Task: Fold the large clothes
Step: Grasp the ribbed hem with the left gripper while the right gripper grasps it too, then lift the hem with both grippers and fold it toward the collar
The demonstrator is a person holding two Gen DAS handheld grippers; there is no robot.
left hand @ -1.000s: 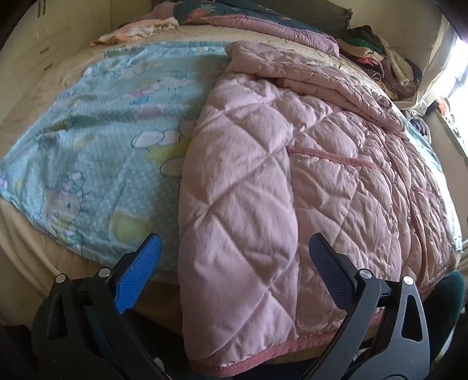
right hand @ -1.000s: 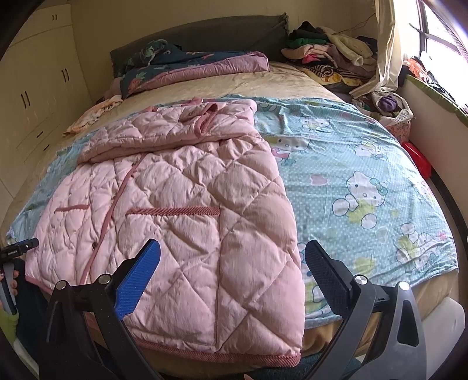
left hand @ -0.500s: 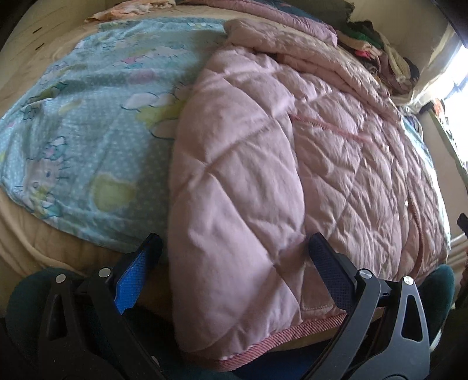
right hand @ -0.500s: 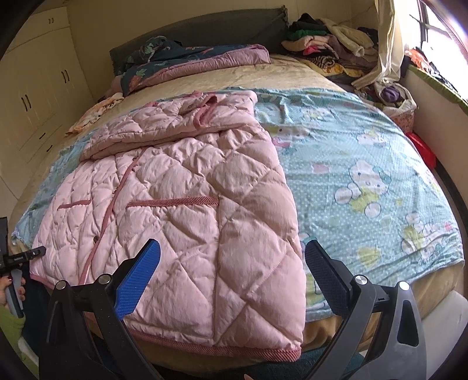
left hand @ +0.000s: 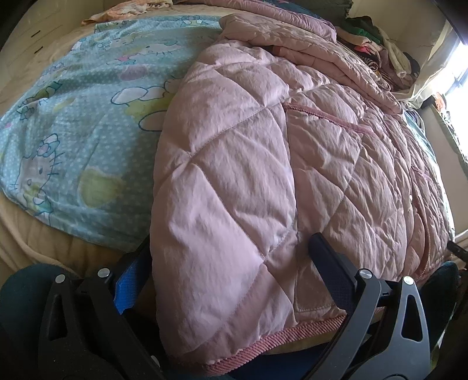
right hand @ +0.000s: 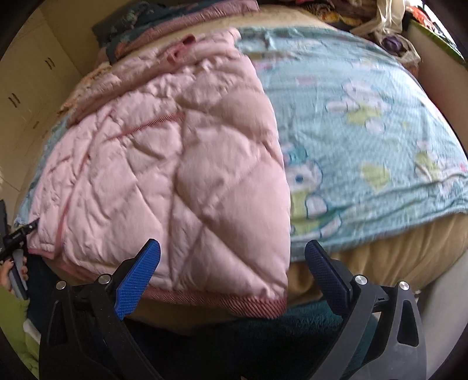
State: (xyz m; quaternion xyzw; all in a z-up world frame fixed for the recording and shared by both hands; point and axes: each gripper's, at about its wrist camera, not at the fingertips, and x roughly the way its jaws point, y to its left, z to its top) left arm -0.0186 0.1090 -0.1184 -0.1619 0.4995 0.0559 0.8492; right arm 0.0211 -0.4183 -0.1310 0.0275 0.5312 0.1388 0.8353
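Observation:
A pink quilted jacket (left hand: 263, 163) lies spread on a blue cartoon-print sheet (left hand: 79, 122) on the bed, its ribbed hem hanging over the near edge. My left gripper (left hand: 231, 277) is open and straddles the jacket's lower left corner; the fabric covers part of its blue left pad (left hand: 128, 283). In the right wrist view the jacket (right hand: 163, 163) fills the left half. My right gripper (right hand: 231, 277) is open just in front of the hem's right corner (right hand: 263, 302), with nothing pinched. The left gripper (right hand: 14, 236) and a hand show at the far left edge there.
A heap of clothes (left hand: 380, 49) lies at the bed's far right by the bright window. A folded dark and mauve quilt (right hand: 175, 26) lies at the head of the bed. Cream cupboards (right hand: 20, 96) stand to the left. Dark teal fabric (right hand: 263, 330) sits below the bed edge.
Both grippers have dropped and come in close to the jacket's hem at the bed's near edge. The left one's fingers now sit on either side of the corner. Both remain open.

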